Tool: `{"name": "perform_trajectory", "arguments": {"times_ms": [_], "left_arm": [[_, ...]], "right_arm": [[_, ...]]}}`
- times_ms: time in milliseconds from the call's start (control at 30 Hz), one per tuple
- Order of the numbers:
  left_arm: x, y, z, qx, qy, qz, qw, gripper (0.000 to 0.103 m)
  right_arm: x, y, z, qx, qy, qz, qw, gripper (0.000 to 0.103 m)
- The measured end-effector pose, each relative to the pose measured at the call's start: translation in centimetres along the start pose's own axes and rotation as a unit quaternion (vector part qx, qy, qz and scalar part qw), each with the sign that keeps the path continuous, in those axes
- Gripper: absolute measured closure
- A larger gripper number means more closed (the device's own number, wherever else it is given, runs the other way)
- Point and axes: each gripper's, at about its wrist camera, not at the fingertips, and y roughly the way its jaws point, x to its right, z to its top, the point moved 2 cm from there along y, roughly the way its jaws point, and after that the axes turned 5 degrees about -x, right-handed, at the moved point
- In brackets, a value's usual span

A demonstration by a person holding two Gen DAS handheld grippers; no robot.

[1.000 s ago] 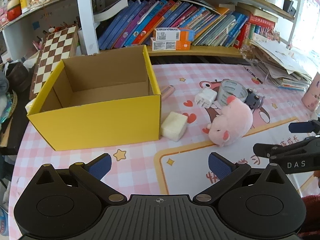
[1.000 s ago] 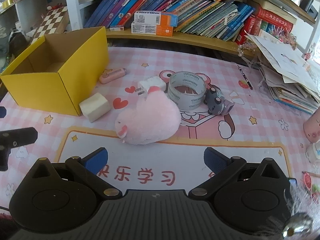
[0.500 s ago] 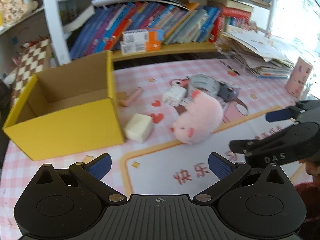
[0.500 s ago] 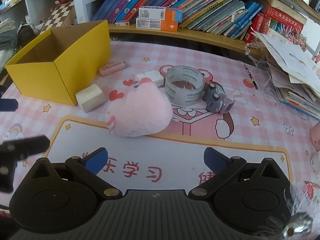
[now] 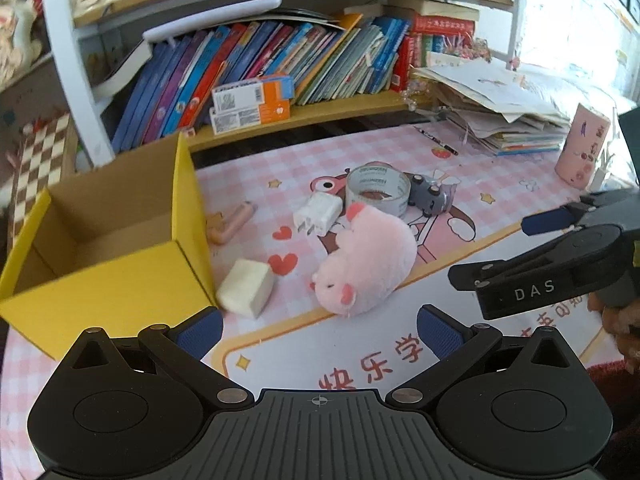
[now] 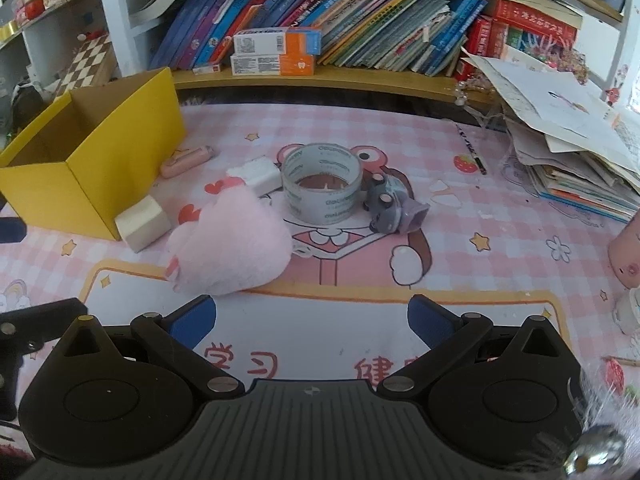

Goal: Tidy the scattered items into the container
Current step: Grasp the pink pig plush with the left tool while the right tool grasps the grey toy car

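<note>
An empty yellow cardboard box (image 5: 116,276) (image 6: 100,176) stands at the left. Scattered beside it lie a cream sponge block (image 5: 246,293) (image 6: 143,227), a pink plush toy (image 5: 366,266) (image 6: 232,246), a white charger plug (image 5: 320,214) (image 6: 258,174), a tape roll (image 5: 378,189) (image 6: 322,188), a grey toy car (image 5: 432,198) (image 6: 394,208) and a small pink tube (image 5: 236,222) (image 6: 186,161). My left gripper (image 5: 318,330) is open and empty, just short of the plush. My right gripper (image 6: 310,320) is open and empty in front of the plush and tape; it also shows in the left wrist view (image 5: 532,252).
A bookshelf (image 6: 320,52) full of books runs along the back. A stack of papers and books (image 6: 572,152) lies at the right. A pink cup (image 5: 584,150) stands far right. A chessboard (image 6: 86,64) leans at the back left.
Both grippers have moved closer to the scattered items. The left view has swung right, from the box towards the plush. Nothing was grasped.
</note>
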Motion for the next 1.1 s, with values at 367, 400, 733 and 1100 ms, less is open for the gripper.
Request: {"name": "perform_trajectory", "arguments": {"times_ms": [367,400,733,1100], "left_arm": [[0.5,1.6,1.0,-0.005,0.021,-0.008,0.9997,0.000],[0.6,1.9,1.2,-0.005,0.027,-0.007,0.9996,0.000],[2.2,5.9,2.9,-0.013,0.081,-0.024,0.9964,0.005],[2.9,9.4,4.0,-0.033,0.092,-0.046,0.9942,0.012]], "right_arm": [[0.6,1.3,1.7,0.010,-0.001,0.021,1.000,0.001],[0.8,1.4,1.9,0.010,0.003,0.021,1.000,0.001],[3.6,3.1,3.3,0.006,0.039,0.000,0.999,0.001],[6.6,6.4,5.2,0.000,0.053,-0.032,0.998,0.002]]}}
